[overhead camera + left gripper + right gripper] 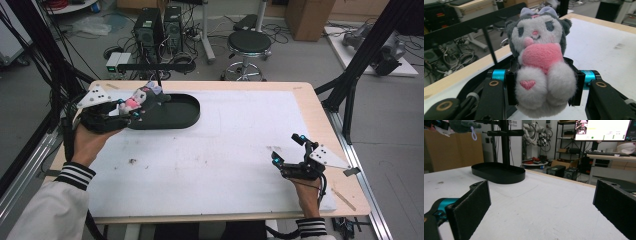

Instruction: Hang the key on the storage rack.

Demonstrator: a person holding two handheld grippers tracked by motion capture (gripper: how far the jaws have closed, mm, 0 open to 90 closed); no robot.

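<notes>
The left gripper [541,82] clamps a plush toy [540,62] between its 2 jaws, over the black oval tray's [185,116] near end. The right gripper [541,207] rests with its jaws spread wide on the scuffed white table [225,150]. Beyond stand computer towers [157,27] and a stool [249,45].

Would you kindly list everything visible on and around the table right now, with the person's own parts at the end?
Plush toy: one, grey and white with a pink heart, held above the tray's left end.
Tray: one, black, oval, far left of the table.
Table: one, wooden edge, white top.
Stool: one, black, on the floor beyond the table.
Computer towers: two, black, on the floor behind.
Left gripper: one, black, shut on the plush toy.
Right gripper: one, black, open, near right.
</notes>
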